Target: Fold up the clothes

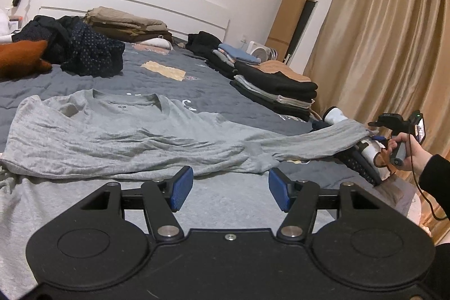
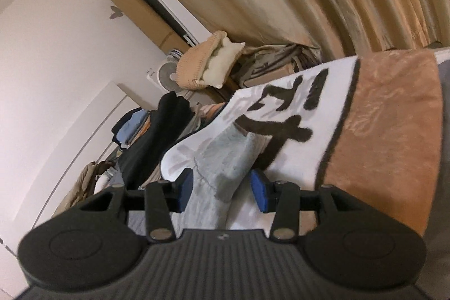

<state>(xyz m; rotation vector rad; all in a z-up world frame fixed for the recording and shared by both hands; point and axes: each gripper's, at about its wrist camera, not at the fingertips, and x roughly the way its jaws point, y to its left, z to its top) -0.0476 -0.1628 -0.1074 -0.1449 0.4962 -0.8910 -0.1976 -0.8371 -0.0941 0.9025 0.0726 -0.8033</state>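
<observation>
A grey long-sleeved shirt (image 1: 118,137) lies spread on the dark grey bed cover (image 1: 180,92), collar toward the headboard. Its right sleeve (image 1: 317,142) stretches out to the bed's right edge and drapes over the right gripper (image 1: 362,144), which a hand holds there. My left gripper (image 1: 230,189) is open and empty, just above the shirt's near hem. In the right wrist view the right gripper (image 2: 222,190) has its jaws apart, with light grey cloth (image 2: 219,159) lying between the pads; the view is rolled sideways.
Stacks of folded clothes (image 1: 275,92) line the bed's right side. A heap of dark clothes (image 1: 84,52) and an orange cushion (image 1: 19,55) lie at the left. A folded beige pile (image 1: 126,24) sits by the headboard. Curtains (image 1: 393,33) hang at the right.
</observation>
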